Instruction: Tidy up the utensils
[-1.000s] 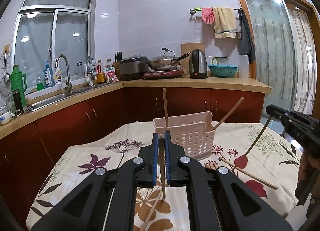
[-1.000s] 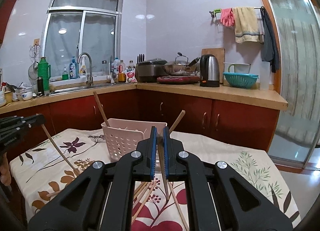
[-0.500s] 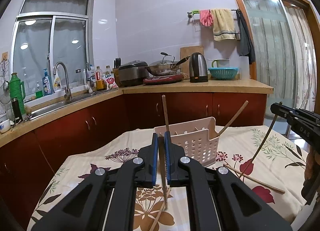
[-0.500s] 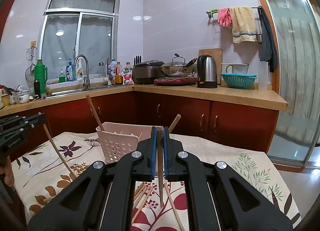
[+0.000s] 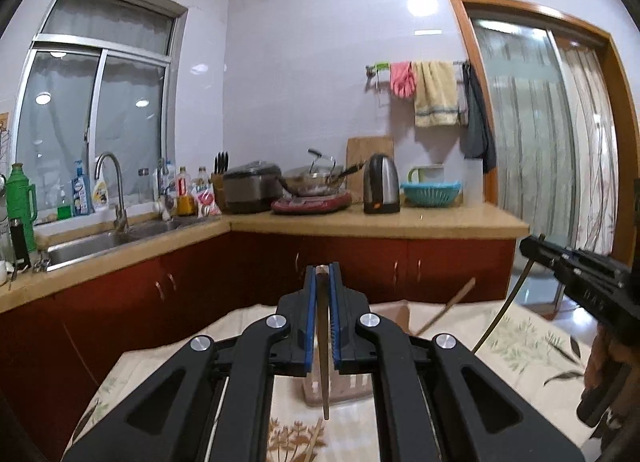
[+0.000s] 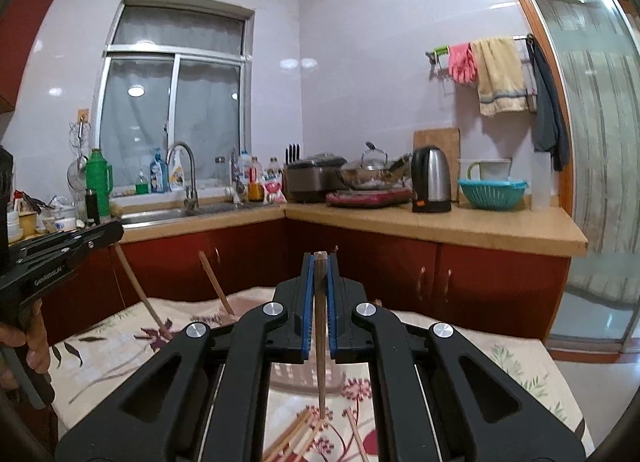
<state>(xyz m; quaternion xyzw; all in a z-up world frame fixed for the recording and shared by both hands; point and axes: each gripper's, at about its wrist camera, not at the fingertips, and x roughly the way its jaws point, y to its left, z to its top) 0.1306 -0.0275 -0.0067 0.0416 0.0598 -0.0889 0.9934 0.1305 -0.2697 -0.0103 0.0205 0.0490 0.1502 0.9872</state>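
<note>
My left gripper (image 5: 322, 274) is shut on a wooden chopstick (image 5: 324, 374) that hangs point-down between its blue pads, above the pink slotted basket (image 5: 348, 390). The fingers hide most of the basket. A chopstick (image 5: 448, 312) leans out of the basket to the right. My right gripper (image 6: 319, 262) is shut on another chopstick (image 6: 320, 362), also hanging over the basket (image 6: 296, 378). Each gripper shows in the other's view: the right one (image 5: 532, 248) with its chopstick (image 5: 504, 318), the left one (image 6: 114, 230) with its chopstick (image 6: 138, 290). Several loose chopsticks (image 6: 296, 436) lie on the cloth.
The table wears a floral cloth (image 5: 520, 346). Behind it runs a red-fronted counter (image 5: 380, 222) with a sink (image 5: 92, 242), rice cooker (image 5: 250, 186), wok, kettle (image 5: 382, 184) and teal colander (image 5: 430, 192). A sliding glass door (image 5: 532, 122) is at the right. A hand (image 6: 36, 342) grips the left tool.
Both grippers have risen with their chopsticks still clamped. The chopstick tips have come clear of the cloth, and the basket has dropped lower in both views behind the fingers.
</note>
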